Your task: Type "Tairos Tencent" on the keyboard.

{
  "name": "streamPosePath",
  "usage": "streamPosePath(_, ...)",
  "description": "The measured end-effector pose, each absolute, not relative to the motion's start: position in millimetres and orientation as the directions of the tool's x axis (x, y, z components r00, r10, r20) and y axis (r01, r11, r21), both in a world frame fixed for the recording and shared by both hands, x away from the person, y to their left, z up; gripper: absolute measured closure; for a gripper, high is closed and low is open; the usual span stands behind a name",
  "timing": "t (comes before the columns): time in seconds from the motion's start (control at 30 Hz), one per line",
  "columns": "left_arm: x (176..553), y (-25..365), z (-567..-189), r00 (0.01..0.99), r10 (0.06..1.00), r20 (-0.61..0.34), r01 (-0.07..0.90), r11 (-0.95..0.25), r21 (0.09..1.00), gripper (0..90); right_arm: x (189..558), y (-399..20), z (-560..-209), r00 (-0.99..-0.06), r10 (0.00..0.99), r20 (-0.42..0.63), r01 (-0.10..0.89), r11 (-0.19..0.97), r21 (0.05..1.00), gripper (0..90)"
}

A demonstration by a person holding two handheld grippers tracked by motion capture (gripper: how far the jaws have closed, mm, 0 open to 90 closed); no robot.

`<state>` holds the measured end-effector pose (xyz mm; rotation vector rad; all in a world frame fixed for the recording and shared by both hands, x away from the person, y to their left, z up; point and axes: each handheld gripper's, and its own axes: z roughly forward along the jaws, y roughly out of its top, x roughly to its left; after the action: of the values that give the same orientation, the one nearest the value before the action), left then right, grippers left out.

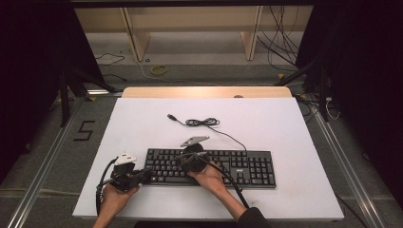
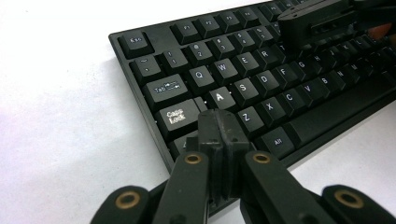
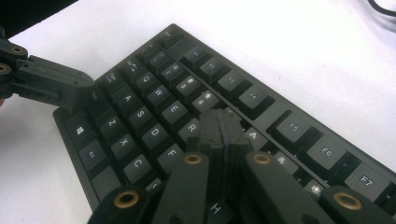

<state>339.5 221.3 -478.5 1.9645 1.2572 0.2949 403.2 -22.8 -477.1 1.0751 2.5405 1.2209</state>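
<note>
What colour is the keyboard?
Black, with white letters on the keyboard keys; clearest in the left gripper view.

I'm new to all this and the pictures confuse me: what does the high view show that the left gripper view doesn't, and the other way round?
High view alone: the whole table, the keyboard's coiled cable with its plug, the number pad, the person's two hands, and the floor beyond.

Left gripper view alone: readable key labels such as Caps Lock and A, and the left gripper fingers pressed shut over the keyboard's lower left corner.

Both: the black keyboard, the white tabletop, and the right gripper over the keys.
</note>
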Motion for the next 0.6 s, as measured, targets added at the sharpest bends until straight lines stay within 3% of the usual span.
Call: streamPosePath(0.6, 343.1, 222.2, -481.6, 0.475, 0.854, -0.210, 0.689, -0.212, 0.693, 89.1, 402.2, -18.9, -479.9, -0.740, 0.658, 0.141, 0.539, 0.454, 0.710, 90.0)
